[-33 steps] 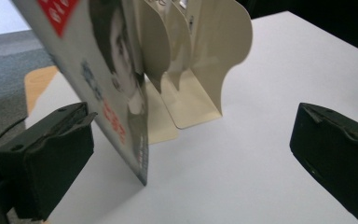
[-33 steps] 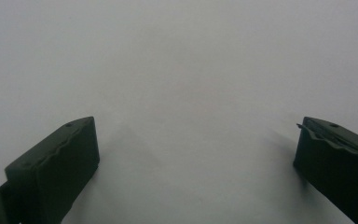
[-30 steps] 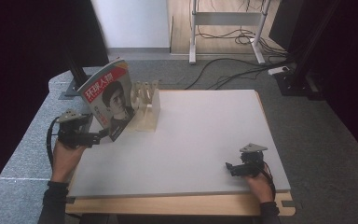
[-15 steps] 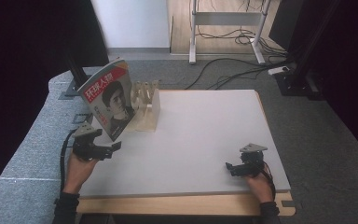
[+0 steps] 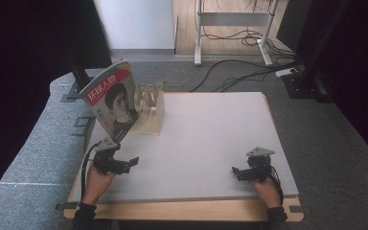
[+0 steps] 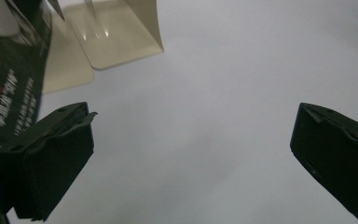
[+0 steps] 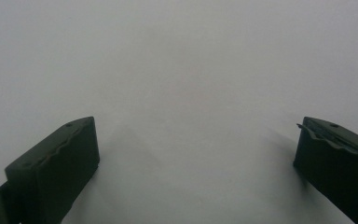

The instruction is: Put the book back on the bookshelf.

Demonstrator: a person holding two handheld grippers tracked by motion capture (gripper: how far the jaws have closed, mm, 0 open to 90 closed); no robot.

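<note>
While both rest low, left gripper [image 5: 130,162] wide open, empty, right gripper [image 5: 236,171] likewise, magazine [image 5: 112,103] near

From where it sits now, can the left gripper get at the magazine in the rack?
Probably yes. The left gripper is open, and the magazine stands upright in the wooden rack just beyond it, its lower edge near the gripper. Bare table lies between them, with nothing in the way.

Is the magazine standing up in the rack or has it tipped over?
Standing, tilted: the magazine leans in the wooden rack, cover facing the person, apart from the open left gripper.
</note>
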